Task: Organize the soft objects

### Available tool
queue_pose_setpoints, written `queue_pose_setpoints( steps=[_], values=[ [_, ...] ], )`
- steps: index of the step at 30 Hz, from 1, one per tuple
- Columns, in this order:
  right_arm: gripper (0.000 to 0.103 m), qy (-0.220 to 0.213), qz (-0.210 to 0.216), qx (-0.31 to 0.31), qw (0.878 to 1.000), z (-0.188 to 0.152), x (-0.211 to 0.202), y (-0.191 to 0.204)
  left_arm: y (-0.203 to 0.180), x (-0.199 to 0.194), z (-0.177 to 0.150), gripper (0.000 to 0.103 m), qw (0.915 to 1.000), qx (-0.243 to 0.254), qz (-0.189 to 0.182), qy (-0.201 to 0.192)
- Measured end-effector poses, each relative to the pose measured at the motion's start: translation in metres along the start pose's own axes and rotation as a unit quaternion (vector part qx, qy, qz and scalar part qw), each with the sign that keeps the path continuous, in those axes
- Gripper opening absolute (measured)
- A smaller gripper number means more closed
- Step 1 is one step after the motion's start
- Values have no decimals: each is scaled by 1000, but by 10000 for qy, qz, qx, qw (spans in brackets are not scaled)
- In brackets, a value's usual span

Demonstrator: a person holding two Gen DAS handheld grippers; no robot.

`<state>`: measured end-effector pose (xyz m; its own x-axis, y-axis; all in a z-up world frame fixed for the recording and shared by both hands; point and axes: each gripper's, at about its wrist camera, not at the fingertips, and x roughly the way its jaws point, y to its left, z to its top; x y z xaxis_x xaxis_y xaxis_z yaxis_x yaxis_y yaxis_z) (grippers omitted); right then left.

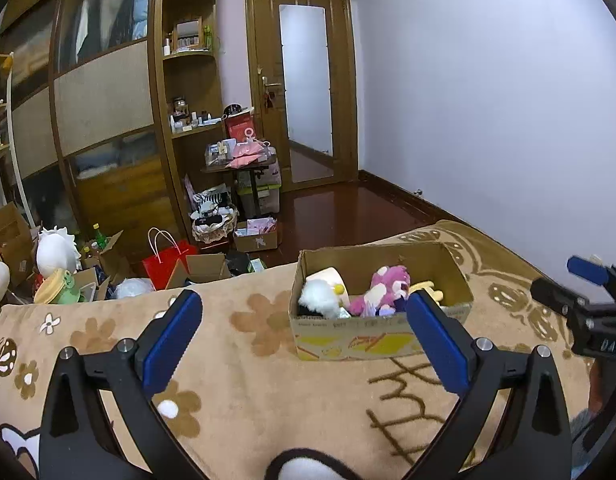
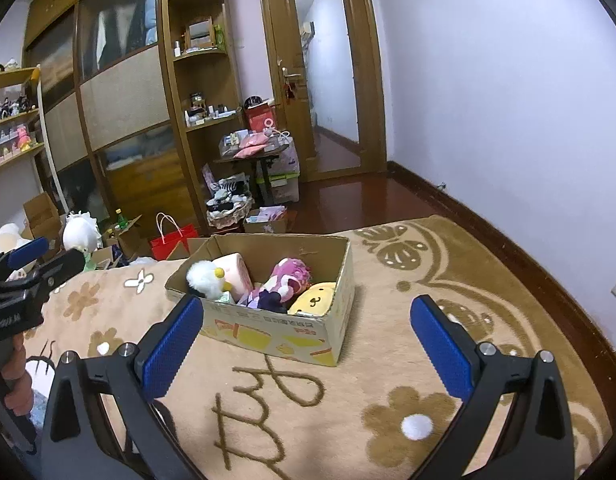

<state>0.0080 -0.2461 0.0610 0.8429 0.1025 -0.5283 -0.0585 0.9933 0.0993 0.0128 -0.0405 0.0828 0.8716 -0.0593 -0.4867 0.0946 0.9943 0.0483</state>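
An open cardboard box (image 1: 340, 332) (image 2: 332, 336) stands on the beige flowered blanket (image 1: 248, 380) (image 2: 388, 360). Inside lie a white fluffy duck toy (image 1: 320, 298) (image 2: 204, 278), a pink plush (image 1: 382, 290) (image 2: 290, 276), a pale pink roll-shaped plush (image 2: 236, 270) and a yellow plush (image 2: 314, 298). My left gripper (image 1: 304, 330) is open and empty, held in front of the box. My right gripper (image 2: 306, 334) is open and empty, also before the box. The right gripper also shows at the right edge of the left wrist view (image 1: 588, 300), the left gripper at the left edge of the right wrist view (image 2: 28, 272).
Beyond the blanket's far edge the floor holds a red bag (image 1: 166, 258) (image 2: 174, 240), cardboard boxes, a basket (image 1: 214, 226) and more plush toys (image 1: 56, 252). A wardrobe with shelves (image 1: 108, 120) stands left, a wooden door (image 1: 304, 80) behind, a lilac wall (image 1: 488, 100) right.
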Motion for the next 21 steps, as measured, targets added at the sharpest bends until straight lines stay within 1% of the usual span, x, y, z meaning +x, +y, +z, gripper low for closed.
queue_pose_setpoints(
  steps=[7, 11, 17, 21],
  values=[
    [103, -217, -234, -26, 9995, -2, -19, -2, -1, -10, -21, 101, 9999, 64, 112, 35],
    [103, -247, -353, 11, 9991, -5, -26, -4, 3, -14, -29, 101, 9996, 56, 264, -41],
    [103, -241, -520, 107, 9983, -8, -30, -11, 7, -15, -35, 101, 9995, 42, 295, -58],
    [103, -299, -598, 156, 9976, -8, -33, -15, 9, -12, -37, 101, 9996, 87, 269, 17]
  ],
)
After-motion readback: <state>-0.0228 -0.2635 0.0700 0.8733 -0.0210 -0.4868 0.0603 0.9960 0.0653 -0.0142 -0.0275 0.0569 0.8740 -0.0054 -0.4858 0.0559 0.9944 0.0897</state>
